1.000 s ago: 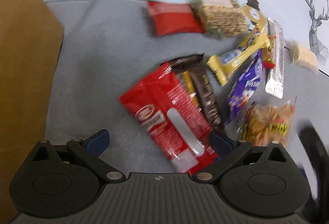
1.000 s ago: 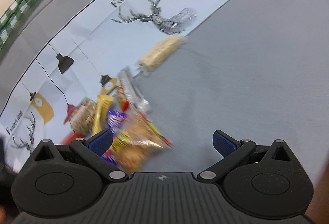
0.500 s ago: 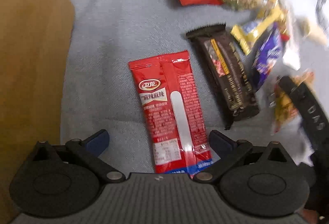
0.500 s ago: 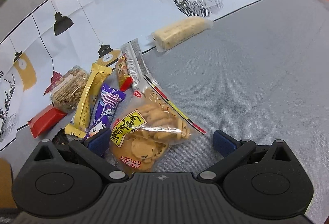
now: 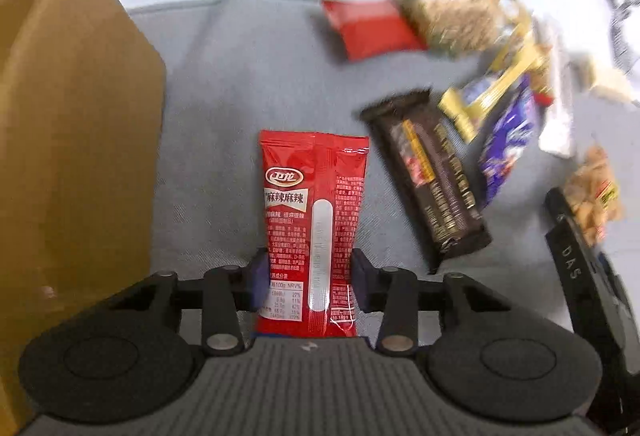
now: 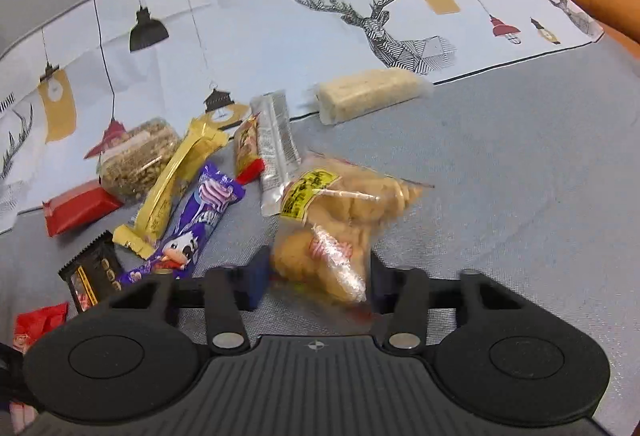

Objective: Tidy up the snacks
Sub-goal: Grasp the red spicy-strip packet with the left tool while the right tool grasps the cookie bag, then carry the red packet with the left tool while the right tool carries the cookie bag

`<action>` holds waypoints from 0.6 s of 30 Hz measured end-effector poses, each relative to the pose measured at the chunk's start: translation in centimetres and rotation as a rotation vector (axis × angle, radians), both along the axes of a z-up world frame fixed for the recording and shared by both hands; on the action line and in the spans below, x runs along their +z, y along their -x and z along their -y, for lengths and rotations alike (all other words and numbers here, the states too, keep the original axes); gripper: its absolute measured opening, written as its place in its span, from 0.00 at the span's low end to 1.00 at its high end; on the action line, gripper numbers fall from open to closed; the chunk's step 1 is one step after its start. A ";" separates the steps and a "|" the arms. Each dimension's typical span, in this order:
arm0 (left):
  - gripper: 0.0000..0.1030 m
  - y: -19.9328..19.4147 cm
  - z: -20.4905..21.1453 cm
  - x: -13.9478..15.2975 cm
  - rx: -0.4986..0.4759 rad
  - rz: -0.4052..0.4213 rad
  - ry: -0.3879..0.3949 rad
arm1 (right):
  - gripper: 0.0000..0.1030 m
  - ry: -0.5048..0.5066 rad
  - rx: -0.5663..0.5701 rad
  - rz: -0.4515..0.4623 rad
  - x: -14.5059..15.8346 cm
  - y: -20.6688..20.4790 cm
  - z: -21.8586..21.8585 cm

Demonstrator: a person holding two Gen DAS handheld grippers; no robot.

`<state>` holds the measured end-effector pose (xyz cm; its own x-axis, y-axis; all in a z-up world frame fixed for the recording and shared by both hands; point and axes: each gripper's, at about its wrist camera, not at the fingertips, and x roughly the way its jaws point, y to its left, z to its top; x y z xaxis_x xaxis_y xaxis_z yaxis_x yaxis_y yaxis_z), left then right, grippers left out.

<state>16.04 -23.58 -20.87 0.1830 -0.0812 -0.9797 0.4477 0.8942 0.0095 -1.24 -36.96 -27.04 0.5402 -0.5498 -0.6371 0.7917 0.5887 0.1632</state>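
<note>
Right wrist view: deer-print cloth overlaps grey tabletop.

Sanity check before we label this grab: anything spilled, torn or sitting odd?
Nothing spilled or torn. The snacks lie in a loose, overlapping heap; the yellow bar rests across the purple wrapper. The left gripper is closing on the red packet, the right gripper on the cracker bag, which bunches between its pads.

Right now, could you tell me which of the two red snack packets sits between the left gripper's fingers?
The long red packet with white lettering, lengthwise between the closing left gripper. The other red packet is shorter, plain, and lies farther off beside the clear tub.
</note>
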 end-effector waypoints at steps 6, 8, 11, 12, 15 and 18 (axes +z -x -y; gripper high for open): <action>0.43 4.3 -2.2 4.9 -0.074 0.045 0.145 | 0.44 0.129 -0.051 0.111 3.3 3.1 -1.1; 0.44 6.8 -4.0 7.5 -0.105 0.078 0.183 | 0.44 0.190 -0.054 0.156 5.7 5.1 -2.2; 0.43 10.6 -7.2 9.9 -0.140 0.119 0.230 | 0.44 0.286 0.006 0.215 9.8 9.1 -5.5; 0.43 11.9 -8.7 10.8 -0.149 0.131 0.242 | 0.44 0.310 0.041 0.225 10.8 10.5 -6.9; 0.43 15.7 -13.5 12.9 -0.162 0.173 0.270 | 0.44 0.320 0.180 0.217 13.0 14.7 -11.5; 0.43 19.1 -18.5 14.6 -0.155 0.223 0.302 | 0.44 0.273 0.286 0.189 14.0 17.9 -15.8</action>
